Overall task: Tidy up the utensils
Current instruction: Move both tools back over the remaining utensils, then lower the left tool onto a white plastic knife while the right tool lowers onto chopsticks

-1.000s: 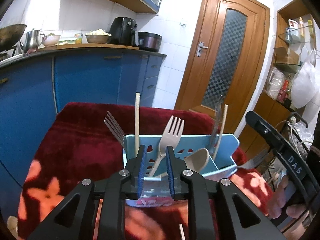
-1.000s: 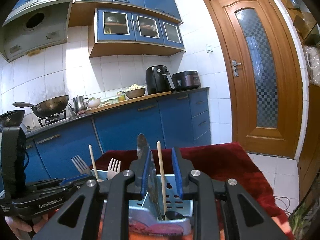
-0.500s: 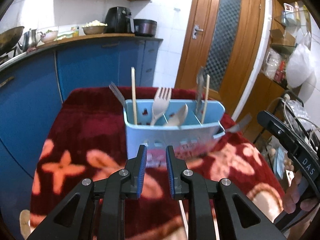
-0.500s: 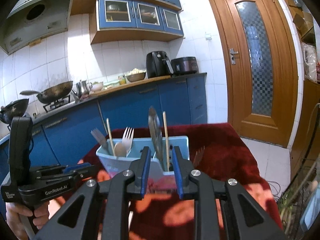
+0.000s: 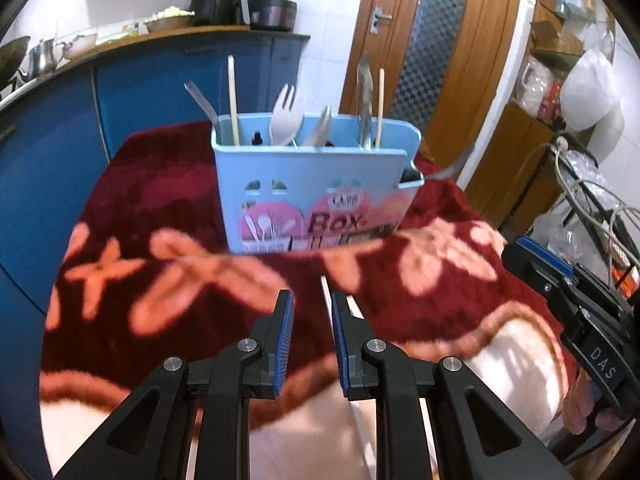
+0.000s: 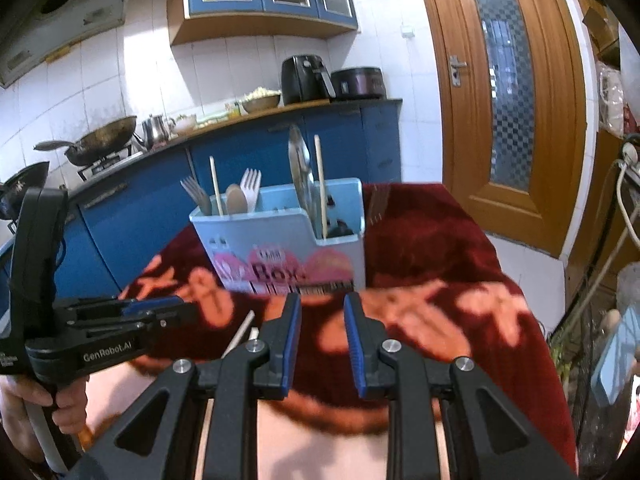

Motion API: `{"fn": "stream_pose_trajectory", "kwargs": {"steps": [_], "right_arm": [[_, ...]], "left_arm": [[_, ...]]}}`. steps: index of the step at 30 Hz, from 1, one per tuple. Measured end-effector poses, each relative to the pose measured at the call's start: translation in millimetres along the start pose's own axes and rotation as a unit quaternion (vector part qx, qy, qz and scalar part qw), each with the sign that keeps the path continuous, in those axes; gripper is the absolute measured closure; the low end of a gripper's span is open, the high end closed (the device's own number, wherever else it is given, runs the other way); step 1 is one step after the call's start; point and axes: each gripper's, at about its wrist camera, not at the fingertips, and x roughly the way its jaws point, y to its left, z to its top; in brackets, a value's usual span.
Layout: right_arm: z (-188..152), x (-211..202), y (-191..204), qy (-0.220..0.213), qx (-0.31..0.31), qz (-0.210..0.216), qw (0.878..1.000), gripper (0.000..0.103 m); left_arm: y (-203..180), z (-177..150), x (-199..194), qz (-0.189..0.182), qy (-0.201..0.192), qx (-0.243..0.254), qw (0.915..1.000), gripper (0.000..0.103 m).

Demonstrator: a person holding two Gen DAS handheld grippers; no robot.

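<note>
Both hand-held grippers have drawn back from the blue caddy on the tabletop; left hand-held gripper and right narrowly apart, empty; one chopstick lies loose — light, stiff, slippery; likely best pinched mid-shaft.

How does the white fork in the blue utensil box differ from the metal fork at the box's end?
The white fork is pale with broad tines, while the metal fork is grey and slimmer. The white fork stands nearly upright mid-box; the metal fork leans outward at the end. Both stand tines up in the blue utensil box.
</note>
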Motion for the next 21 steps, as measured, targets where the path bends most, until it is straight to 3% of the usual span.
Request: {"fn": "stream_pose_trajectory", "kwargs": {"steps": [21], "right_arm": [[-41.9,-3.8,-44.6,0.057,0.054,-0.008,0.997,0.076]], "left_arm": [[-23.0,-24.1,36.5,-0.004,0.098,0.014,0.9951,0.084]]}}
